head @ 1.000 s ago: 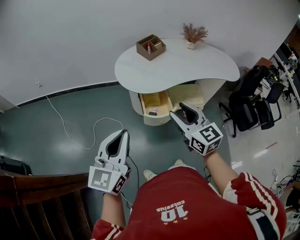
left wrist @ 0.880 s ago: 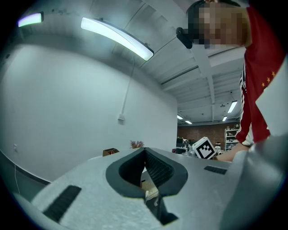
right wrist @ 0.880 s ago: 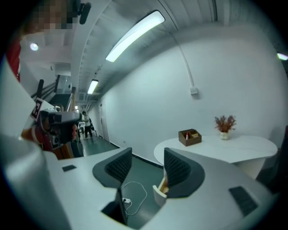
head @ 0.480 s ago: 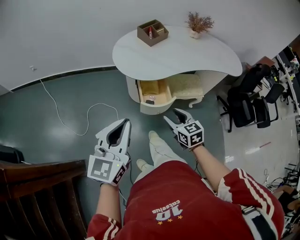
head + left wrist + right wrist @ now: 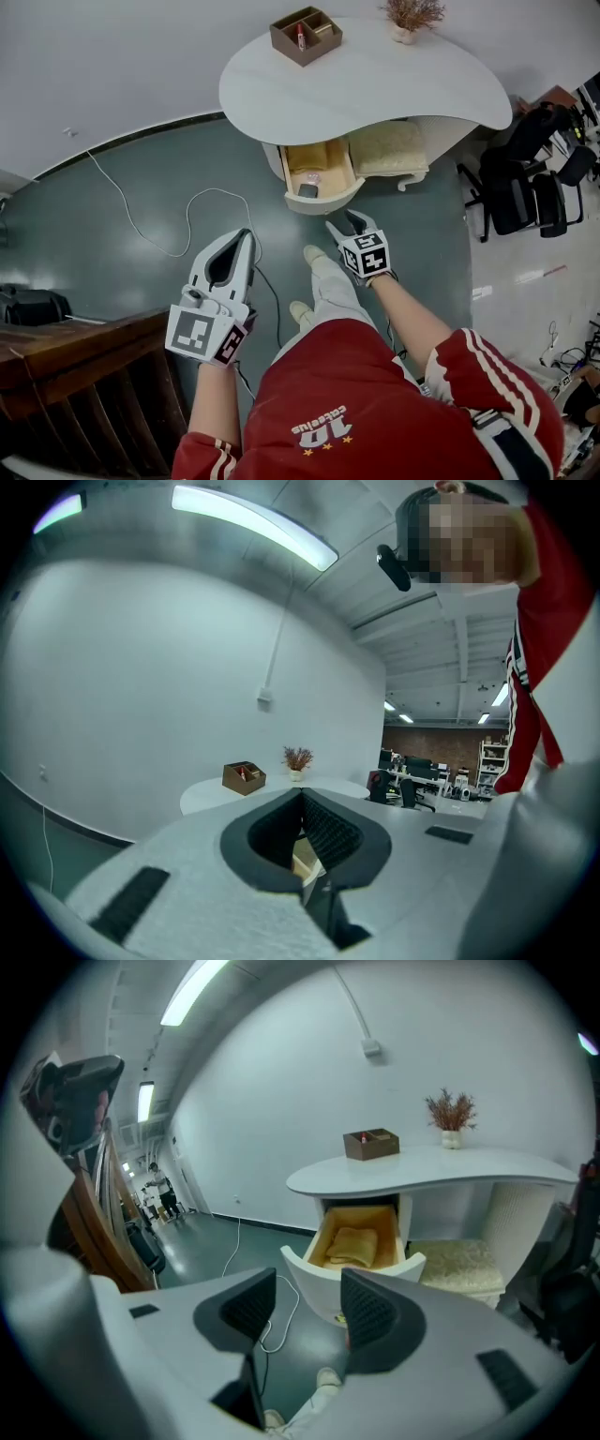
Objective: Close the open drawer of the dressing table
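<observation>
The white dressing table (image 5: 375, 80) stands against the wall, with its drawer (image 5: 319, 178) pulled out below the top. In the right gripper view the drawer (image 5: 354, 1251) shows a pale wooden inside with a folded yellowish cloth (image 5: 353, 1239) in it. My right gripper (image 5: 345, 223) hangs just in front of the drawer's curved front, apart from it, open and empty (image 5: 309, 1312). Further back on the left, over the floor, my left gripper (image 5: 246, 234) has its tips together on nothing (image 5: 302, 794).
A brown organizer box (image 5: 306, 35) and a dried plant in a vase (image 5: 412, 14) stand on the tabletop. A cushioned stool (image 5: 389, 150) is tucked beside the drawer. Black office chairs (image 5: 525, 178) are at the right. A white cable (image 5: 178, 234) trails on the floor, and wooden furniture (image 5: 84, 375) is at the left.
The person has stepped toward the table, one leg forward. The right gripper has come nearer to the drawer front. The drawer is still open and the left gripper stays shut.
</observation>
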`<state>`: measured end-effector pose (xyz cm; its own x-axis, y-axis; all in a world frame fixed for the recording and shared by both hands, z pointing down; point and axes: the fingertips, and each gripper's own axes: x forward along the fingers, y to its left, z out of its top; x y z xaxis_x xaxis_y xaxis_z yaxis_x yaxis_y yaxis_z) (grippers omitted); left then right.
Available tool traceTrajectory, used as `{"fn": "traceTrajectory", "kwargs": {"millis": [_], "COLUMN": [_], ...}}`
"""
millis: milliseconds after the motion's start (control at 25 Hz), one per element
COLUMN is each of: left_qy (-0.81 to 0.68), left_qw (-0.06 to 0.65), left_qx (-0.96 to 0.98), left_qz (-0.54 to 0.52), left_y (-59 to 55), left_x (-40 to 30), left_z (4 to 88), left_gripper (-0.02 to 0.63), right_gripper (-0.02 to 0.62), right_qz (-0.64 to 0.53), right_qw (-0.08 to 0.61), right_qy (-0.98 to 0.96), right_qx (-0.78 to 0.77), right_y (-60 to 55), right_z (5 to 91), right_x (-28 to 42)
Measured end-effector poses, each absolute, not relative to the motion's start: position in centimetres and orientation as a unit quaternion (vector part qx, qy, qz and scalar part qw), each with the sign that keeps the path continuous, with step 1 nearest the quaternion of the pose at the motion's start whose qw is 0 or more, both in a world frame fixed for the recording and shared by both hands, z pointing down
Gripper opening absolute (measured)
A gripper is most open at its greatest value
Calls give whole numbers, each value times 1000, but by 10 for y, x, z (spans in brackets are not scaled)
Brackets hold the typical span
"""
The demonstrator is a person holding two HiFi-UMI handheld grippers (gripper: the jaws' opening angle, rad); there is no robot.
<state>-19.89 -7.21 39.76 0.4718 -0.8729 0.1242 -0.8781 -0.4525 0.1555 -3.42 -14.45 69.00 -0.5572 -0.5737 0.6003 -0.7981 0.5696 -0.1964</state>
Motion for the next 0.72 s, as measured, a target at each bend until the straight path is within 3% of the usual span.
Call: {"fn": "traceTrajectory", "kwargs": {"millis": [720], "left_qy": [-487], "left_qw": [134], "left_qx": [853], "left_qz": [131], "left_y": [-159], "left_x": [-161], "left_z": [458], "left_gripper": [3], "right_gripper": [198], "right_qz": [353], "right_qw": [315], "right_qy": [-780], "right_qx": [408], "right_y": [-175], "right_z": [877], "right_x": [-34]}}
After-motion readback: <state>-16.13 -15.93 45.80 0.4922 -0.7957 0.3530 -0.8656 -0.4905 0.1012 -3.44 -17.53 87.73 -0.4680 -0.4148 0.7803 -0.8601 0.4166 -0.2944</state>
